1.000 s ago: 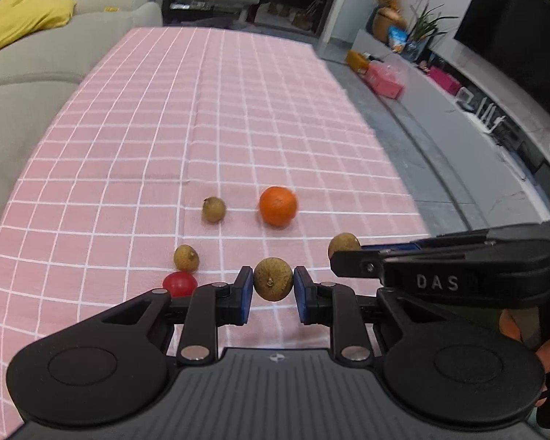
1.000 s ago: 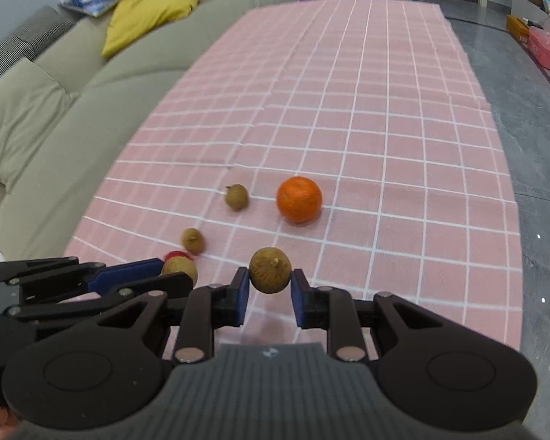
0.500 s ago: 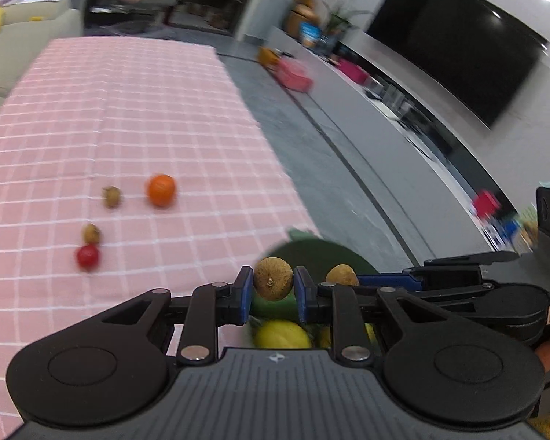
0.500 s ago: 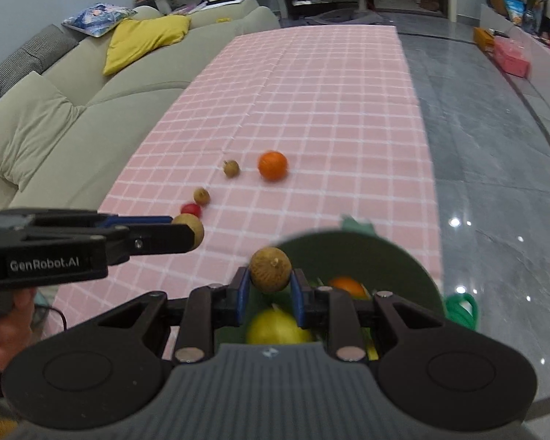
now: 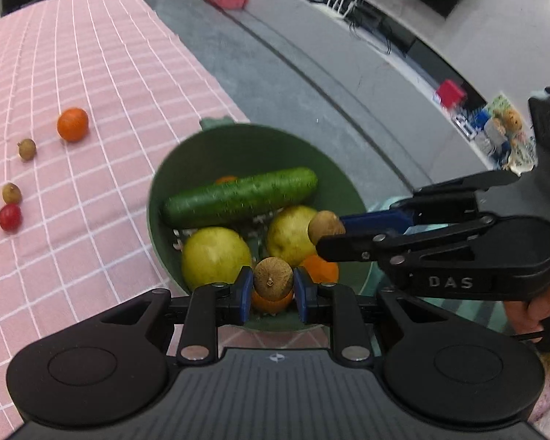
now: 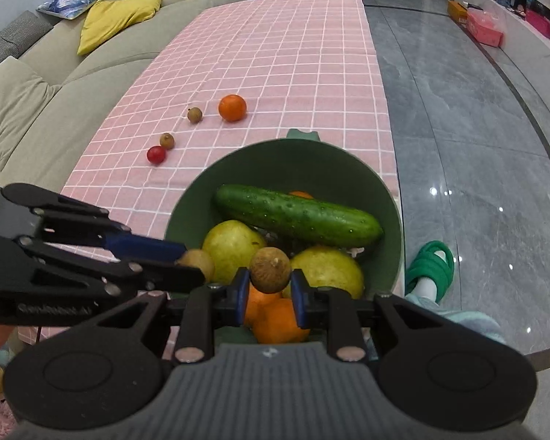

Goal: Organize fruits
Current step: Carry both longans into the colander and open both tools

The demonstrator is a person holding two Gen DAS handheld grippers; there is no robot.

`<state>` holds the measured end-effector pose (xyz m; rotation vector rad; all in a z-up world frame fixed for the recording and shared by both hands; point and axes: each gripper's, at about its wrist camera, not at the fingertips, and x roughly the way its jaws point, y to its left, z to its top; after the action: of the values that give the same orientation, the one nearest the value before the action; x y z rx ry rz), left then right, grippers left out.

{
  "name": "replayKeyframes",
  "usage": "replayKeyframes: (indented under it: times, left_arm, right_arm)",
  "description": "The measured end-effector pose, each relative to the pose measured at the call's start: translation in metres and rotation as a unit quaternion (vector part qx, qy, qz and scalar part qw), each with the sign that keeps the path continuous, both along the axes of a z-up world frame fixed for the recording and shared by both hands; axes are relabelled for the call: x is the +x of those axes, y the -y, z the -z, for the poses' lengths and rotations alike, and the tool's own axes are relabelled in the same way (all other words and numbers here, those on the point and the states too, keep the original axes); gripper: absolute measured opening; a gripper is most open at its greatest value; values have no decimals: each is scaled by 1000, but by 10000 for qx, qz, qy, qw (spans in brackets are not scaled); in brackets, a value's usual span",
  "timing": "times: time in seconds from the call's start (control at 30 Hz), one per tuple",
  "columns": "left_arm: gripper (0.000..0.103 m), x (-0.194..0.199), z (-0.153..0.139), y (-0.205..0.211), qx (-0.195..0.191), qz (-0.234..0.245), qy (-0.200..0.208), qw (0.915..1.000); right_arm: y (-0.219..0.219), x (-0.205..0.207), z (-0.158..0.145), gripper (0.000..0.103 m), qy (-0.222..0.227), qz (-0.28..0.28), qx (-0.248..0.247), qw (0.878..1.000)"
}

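Observation:
Each gripper holds a small brown longan above the green bowl (image 5: 165, 179) (image 6: 388, 198). My left gripper (image 5: 273, 286) is shut on one longan (image 5: 272, 278). My right gripper (image 6: 269, 286) is shut on another longan (image 6: 269, 264), which the left wrist view shows as a longan (image 5: 324, 225) at the tip of the right gripper (image 5: 330, 234). The bowl contains a cucumber (image 6: 299, 216), two yellow-green pears (image 6: 233, 244) and oranges (image 6: 277, 321). On the pink checked cloth (image 6: 275, 55) lie an orange (image 6: 232, 107), two longans (image 6: 194, 114) and a red cherry tomato (image 6: 156, 154).
A beige sofa (image 6: 36, 84) with a yellow cushion (image 6: 117, 14) runs along the cloth's left side. Grey tiled floor (image 6: 476, 128) lies to the right. A foot in a green slipper (image 6: 431, 267) stands beside the bowl. A TV bench (image 5: 385, 36) lines the far wall.
Both grippers have carried their longans from over the cloth to above the green bowl, which has come into view. The loose fruits on the cloth now sit farther off to the left.

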<state>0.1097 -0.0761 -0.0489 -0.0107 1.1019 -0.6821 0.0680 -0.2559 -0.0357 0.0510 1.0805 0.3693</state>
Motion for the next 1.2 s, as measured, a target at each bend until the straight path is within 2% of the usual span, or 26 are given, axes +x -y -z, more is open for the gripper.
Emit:
replayKeyframes:
  times: [0.27,0.63,0.87,1.0,1.2]
  left_arm:
    - [26,8,18,9,404,114,-317,9986]
    - [27,10,27,22,796,385,-340,9955]
    - [27,14,29,19,762,316,-376,9959]
    - [33,14,22,12,649,242,-343,9970]
    - [35,22,1,-15,416,-236,-155,9987]
  right_arm:
    - [0,5,14,20,-181,-99,64,9998]
    - [4,11,28,20,-361,-61,137,9992]
    - [3,13,29,20,-382,-74,142,9991]
    - [1,14,28,20,-355,-92,147,9992]
    - [-8,23,28,20,-270,-158,88,9995]
